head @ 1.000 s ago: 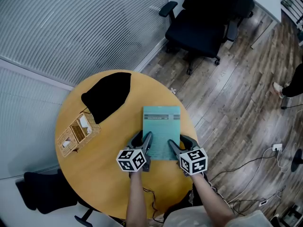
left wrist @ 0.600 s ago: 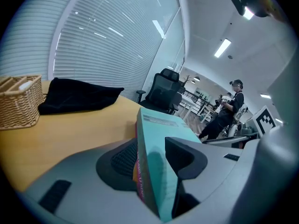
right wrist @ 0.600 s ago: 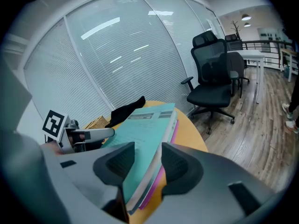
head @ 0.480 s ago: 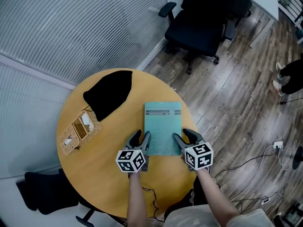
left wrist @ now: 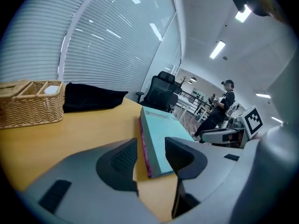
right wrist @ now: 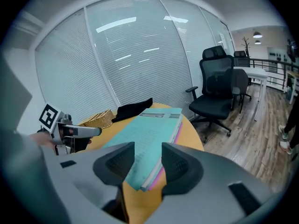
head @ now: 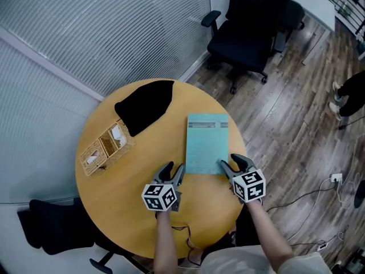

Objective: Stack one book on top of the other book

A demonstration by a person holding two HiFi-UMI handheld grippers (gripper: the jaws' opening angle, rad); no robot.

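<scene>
The teal book (head: 207, 144) is lying on the pink book (left wrist: 144, 148), long axis pointing away from the person. The left gripper (head: 173, 172) and right gripper (head: 234, 163) are flanking its near corners, jaws gaping wide and empty, the right one nearer.

Bright, even indoor light from ceiling strip lights (left wrist: 218, 49), mirrored as streaks on the blinded glass wall (right wrist: 140, 50); teal book (head: 206, 144) and table (head: 125, 176) evenly lit with faint soft shadows; head view sharp; both gripper views strongly fisheye-bent, corners vignetted black, near foreground soft.
</scene>
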